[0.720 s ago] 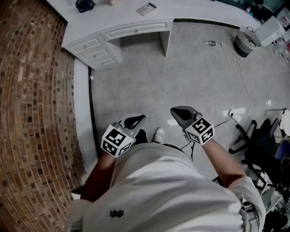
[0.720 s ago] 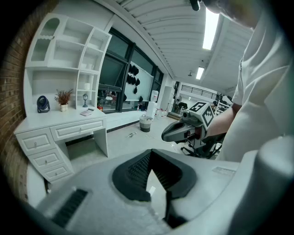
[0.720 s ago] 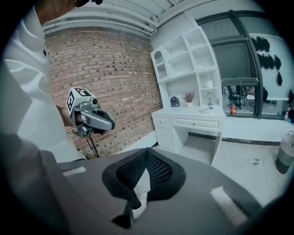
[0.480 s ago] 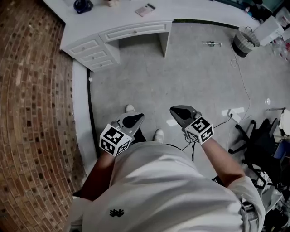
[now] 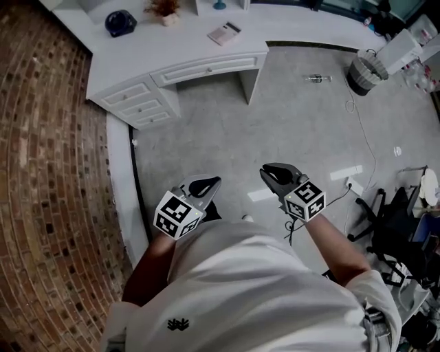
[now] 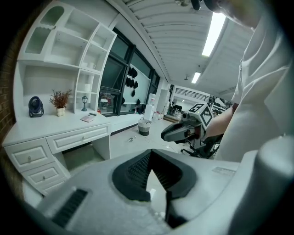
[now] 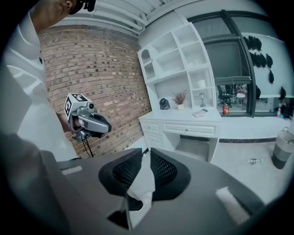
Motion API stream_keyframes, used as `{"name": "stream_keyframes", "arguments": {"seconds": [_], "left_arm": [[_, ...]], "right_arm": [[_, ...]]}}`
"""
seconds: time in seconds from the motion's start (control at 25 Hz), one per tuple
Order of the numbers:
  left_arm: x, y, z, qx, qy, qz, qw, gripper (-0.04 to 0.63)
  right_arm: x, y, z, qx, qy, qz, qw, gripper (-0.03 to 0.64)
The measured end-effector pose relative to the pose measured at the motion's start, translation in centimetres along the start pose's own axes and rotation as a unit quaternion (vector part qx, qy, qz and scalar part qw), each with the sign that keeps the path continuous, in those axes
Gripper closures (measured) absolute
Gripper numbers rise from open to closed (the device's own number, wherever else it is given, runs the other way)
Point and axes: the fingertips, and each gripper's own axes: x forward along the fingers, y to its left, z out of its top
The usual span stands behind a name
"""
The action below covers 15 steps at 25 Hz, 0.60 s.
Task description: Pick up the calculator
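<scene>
The white desk point(image 5: 137, 58) stands well ahead of both grippers; the left gripper point(image 5: 212, 183) is clenched tip to tip on nothing; the right gripper point(image 5: 267, 172) has its jaws a thin slit apart, empty. The calculator point(image 5: 224, 32) lies flat on that desk, far ahead of both, untouched.

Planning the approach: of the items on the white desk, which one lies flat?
The calculator: a pale slab lying flat on the desktop, while the dark fan and the potted plant both stand upright.
</scene>
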Motion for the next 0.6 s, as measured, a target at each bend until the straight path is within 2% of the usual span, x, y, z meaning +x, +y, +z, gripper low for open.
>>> {"name": "stream_keyframes", "arguments": {"seconds": [0.04,0.08,0.32,0.6], "left_arm": [[-0.4,1.5,0.4,0.001,-0.001,-0.003,1.0000,0.589],[-0.9,2.9,0.9,0.003,-0.003,-0.006,1.0000,0.589],[-3.8,10.8,1.8,0.019,0.002,-0.019,0.9996,0.589],[-6.0,17.1,1.7,0.005,-0.010,-0.026,0.9996,0.566]], "right_arm": [[1.2,-0.3,0.8,0.003,0.001,-0.005,1.000,0.530],[2.4,-0.5,1.7,0.006,0.001,-0.010,1.000,0.517],[9.1,-1.3,6.2,0.014,0.002,-0.039,0.999,0.514],[15.0,-0.7,9.0,0.008,0.016,-0.044,0.999,0.514]]}}
